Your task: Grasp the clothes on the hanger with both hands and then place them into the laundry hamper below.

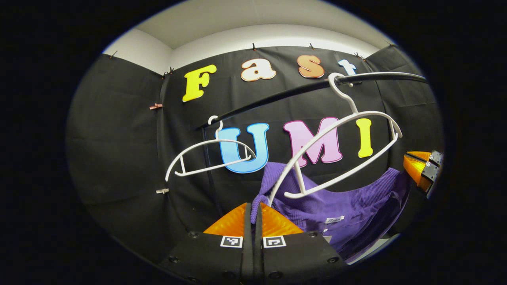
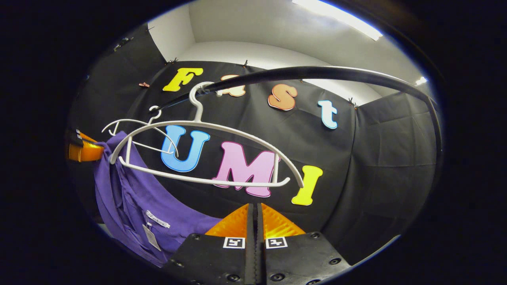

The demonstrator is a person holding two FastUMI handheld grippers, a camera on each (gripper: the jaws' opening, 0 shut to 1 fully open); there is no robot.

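Left gripper view: the left gripper (image 1: 253, 215) sits at the bottom centre of the frame, its two fingers pressed together on a fold of purple fabric that rises between their tips. That fabric belongs to the purple garment (image 1: 348, 202), which spreads from the centre toward the lower right of the frame, a small white label showing near its middle. Just above the garment, right of centre, a white hanger (image 1: 336, 158) hangs tilted from a dark rail (image 1: 277, 101) that arcs from the middle of the frame to the upper right. The hanger's lower bar lies in front of the cloth; the garment hangs below and behind it rather than on its shoulders. A second white hanger (image 1: 210, 158) hangs bare on the same rail, left of centre. At the right edge, the right gripper (image 1: 420, 168) meets the garment's far end.

Right gripper view: the right gripper (image 2: 255, 221) is at the bottom centre, fingers pressed together, with purple cloth reaching their left side; I cannot tell if cloth is pinched between them. The garment (image 2: 134, 202) hangs in the lower left. The near hanger (image 2: 206, 154) fills the middle, the other hanger (image 2: 134, 132) behind it at left, both on the rail (image 2: 317, 73) curving across the top. The left gripper (image 2: 85, 150) shows at the left edge, touching the garment's upper corner.
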